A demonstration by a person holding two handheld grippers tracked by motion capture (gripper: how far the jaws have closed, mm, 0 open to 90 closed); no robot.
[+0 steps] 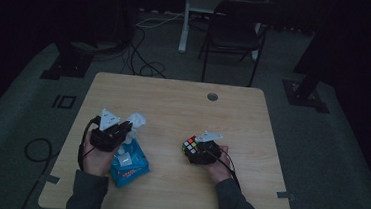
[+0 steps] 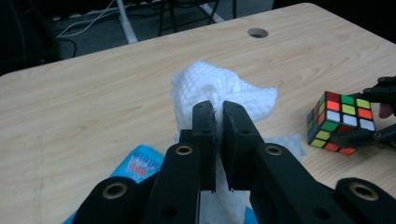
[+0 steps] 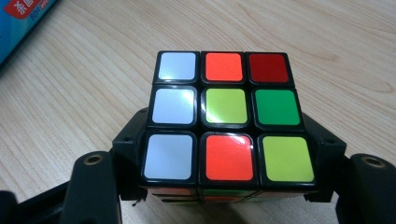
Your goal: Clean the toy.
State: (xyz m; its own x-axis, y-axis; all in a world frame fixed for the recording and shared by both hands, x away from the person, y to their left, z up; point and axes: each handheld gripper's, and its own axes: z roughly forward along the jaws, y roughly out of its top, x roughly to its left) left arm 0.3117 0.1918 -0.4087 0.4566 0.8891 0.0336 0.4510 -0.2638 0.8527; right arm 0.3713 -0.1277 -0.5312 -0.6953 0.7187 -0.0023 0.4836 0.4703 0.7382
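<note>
A white tissue (image 2: 219,91) rises from a blue tissue pack (image 1: 128,162) at the table's front left. My left gripper (image 2: 218,109) is shut on the tissue, its two black jaws pinching the sheet near its top. In the high view that gripper (image 1: 127,127) sits over the pack with the tissue (image 1: 137,120) sticking out past it. A scrambled puzzle cube (image 3: 224,116) with white, orange, red, green and yellow stickers sits between the jaws of my right gripper (image 3: 229,158), which is shut on its sides. The cube (image 1: 190,146) rests on the table at front right.
The wooden table (image 1: 173,108) has a round cable hole (image 1: 212,96) near its far edge. A dark chair (image 1: 236,33) and a white desk leg (image 1: 185,19) stand beyond it. Cables lie on the grey floor (image 1: 142,56).
</note>
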